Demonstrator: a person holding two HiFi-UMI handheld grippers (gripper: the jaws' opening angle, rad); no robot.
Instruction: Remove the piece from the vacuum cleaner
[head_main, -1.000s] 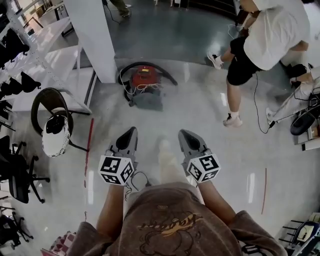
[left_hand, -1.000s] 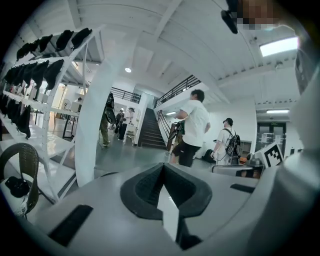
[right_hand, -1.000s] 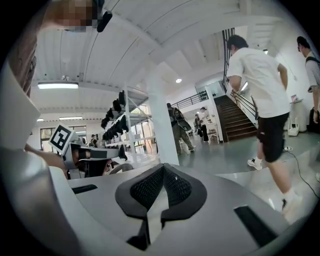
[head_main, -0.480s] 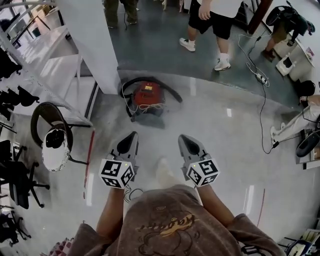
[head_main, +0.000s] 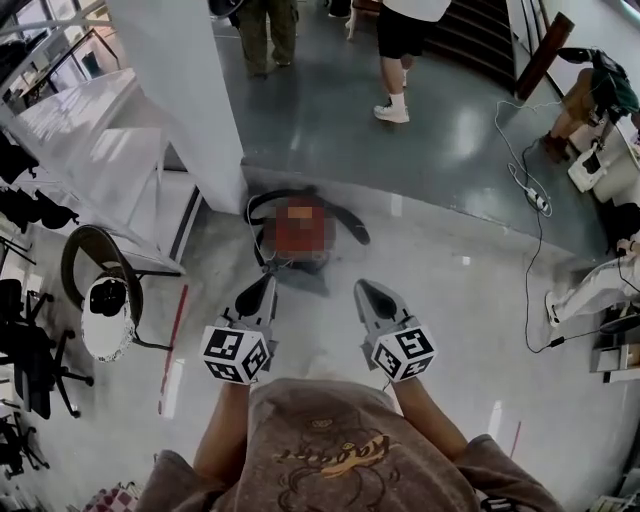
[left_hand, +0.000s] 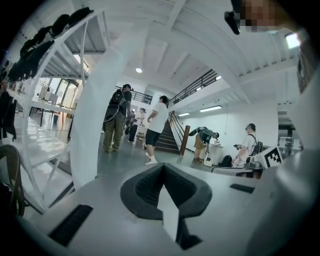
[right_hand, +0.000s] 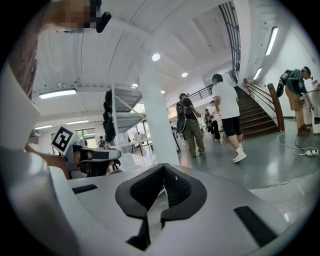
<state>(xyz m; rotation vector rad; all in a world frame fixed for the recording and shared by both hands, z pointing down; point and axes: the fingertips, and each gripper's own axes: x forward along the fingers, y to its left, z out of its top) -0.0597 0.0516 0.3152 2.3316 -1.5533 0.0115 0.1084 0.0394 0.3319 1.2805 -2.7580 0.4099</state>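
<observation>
In the head view the red vacuum cleaner (head_main: 300, 228) with its black hose curled round it sits on the glossy pale floor (head_main: 450, 330), just above the middle of the frame. It stands at the foot of a broad white square pillar (head_main: 185, 90). A mosaic patch covers its body, so the piece to come off cannot be made out.

Both tools are held out level below it, side by side, pointing up the frame toward the cleaner and well short of touching it. The left gripper (head_main: 262, 286) is lower centre-left, the right gripper (head_main: 369, 291) lower centre-right, each with its marker cube nearest the person's brown printed T-shirt (head_main: 340, 450).

In the left gripper view the left gripper (left_hand: 163, 172) has its dark ribbed pads pressed together with nothing between them. The right gripper view shows the right gripper (right_hand: 162, 174) closed and empty in the same way. Neither of these views shows the cleaner.

A white metal shelving rack (head_main: 90, 130) fills the upper left of the head view. Below it, at the left edge, stands a black round-backed chair (head_main: 95, 265). At the top, on the darker grey floor, are a person in olive trousers (head_main: 265, 35) and a person in black shorts (head_main: 405, 50). A dark staircase (head_main: 480, 40) rises at upper right, and a thin cable with a power strip (head_main: 535, 195) trails down the right side.
</observation>
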